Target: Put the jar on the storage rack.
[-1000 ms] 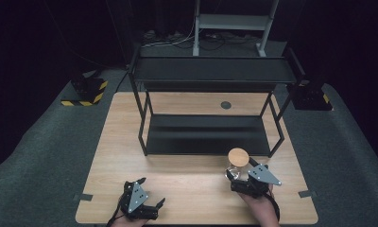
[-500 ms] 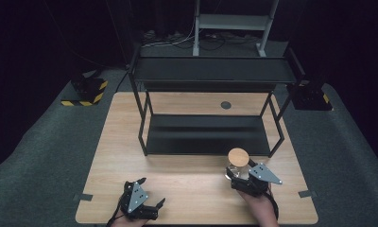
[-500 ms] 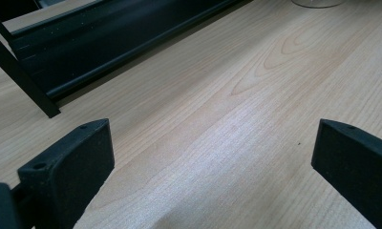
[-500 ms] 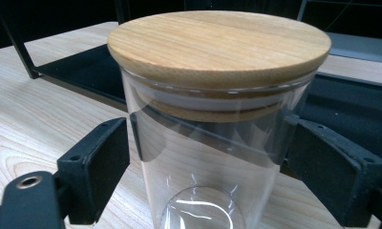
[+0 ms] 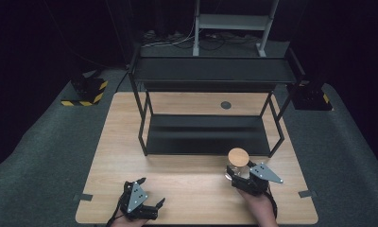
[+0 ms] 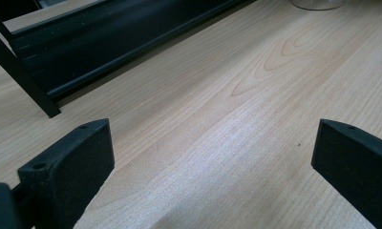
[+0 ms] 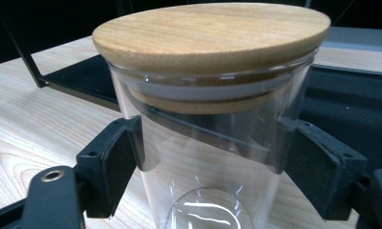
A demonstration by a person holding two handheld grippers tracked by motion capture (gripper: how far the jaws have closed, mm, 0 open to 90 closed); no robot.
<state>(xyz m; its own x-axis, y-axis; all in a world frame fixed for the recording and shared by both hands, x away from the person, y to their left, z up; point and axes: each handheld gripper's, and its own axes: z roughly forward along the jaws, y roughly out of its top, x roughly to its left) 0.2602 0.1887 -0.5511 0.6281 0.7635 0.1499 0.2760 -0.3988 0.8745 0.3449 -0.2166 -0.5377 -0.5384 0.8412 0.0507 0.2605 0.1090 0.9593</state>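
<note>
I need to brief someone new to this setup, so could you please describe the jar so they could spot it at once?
Find the black two-tier shelf on the wooden table. Just before its front right leg stands a clear glass jar between the right gripper's pads. Its round wooden lid marks it out.

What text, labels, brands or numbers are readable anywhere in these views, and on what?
None: no legible text in any view.
Glass jar and its wooden lid: plain, no label.
Black shelf rack: unmarked.
Yellow-black hazard stripes on the floor block: a warning pattern, no words.
Grippers' grey plates: no readable marking.
</note>
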